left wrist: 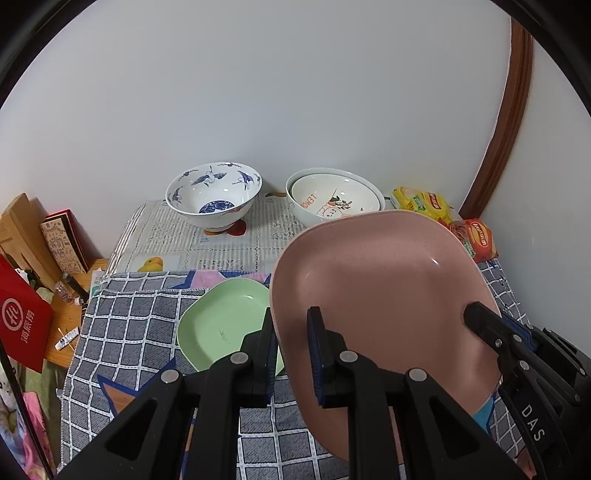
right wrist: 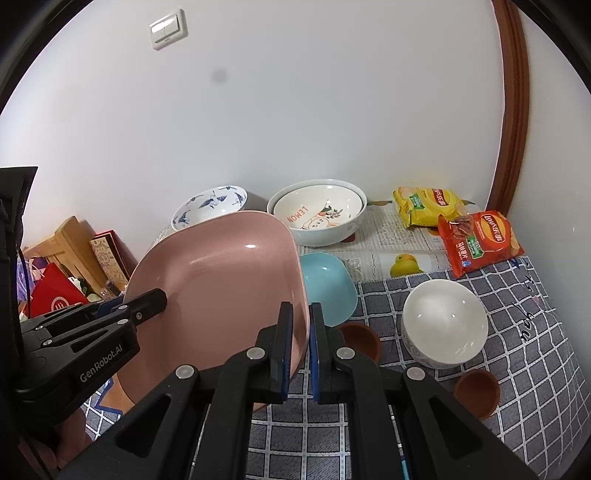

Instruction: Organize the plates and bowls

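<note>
Pink plate (left wrist: 380,295) clamped between both tongs, tilted

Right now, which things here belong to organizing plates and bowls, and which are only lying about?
Job: pink plate, green plate, crane bowl, lemon bowls, blue bowl, white bowl.

Lying about: chip bags, red box.

Home, lived-in room corner. Surface (right wrist: 517,369) under checked cloth and fruit-print mat (left wrist: 207,240), household bowls (right wrist: 317,214) against plain white wall, crisp packets (right wrist: 476,243), wall light switch (right wrist: 168,28), wooden door frame (right wrist: 511,110), clutter of boxes (left wrist: 55,236) beside.
</note>
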### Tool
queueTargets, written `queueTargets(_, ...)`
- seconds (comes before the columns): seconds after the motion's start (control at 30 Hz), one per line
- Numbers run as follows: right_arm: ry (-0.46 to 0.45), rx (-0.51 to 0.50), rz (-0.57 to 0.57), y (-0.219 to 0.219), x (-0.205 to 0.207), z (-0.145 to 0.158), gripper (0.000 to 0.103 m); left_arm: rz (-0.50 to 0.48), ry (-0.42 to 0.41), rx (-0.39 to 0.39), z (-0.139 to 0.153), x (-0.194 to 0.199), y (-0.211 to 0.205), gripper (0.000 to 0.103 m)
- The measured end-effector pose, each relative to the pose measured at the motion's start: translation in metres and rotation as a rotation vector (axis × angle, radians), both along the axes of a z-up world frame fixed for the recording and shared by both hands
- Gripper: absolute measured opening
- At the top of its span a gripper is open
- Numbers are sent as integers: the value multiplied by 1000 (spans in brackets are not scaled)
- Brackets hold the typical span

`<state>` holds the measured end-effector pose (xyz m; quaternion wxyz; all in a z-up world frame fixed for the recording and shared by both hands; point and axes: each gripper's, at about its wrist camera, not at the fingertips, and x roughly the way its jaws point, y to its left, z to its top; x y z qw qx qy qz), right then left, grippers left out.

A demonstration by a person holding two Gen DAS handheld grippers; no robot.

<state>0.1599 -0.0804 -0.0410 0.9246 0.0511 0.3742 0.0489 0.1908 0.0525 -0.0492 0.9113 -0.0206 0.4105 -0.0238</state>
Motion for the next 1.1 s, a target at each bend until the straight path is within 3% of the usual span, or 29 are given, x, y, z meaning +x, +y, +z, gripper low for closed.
queueTargets(0.6,-13,0,10,15,-14,5,8,19,-6,11,5,-18,13,15)
queueTargets(1.1,28,-7,46,41,-3,-14,8,60,32,8,-15,-14,40,15)
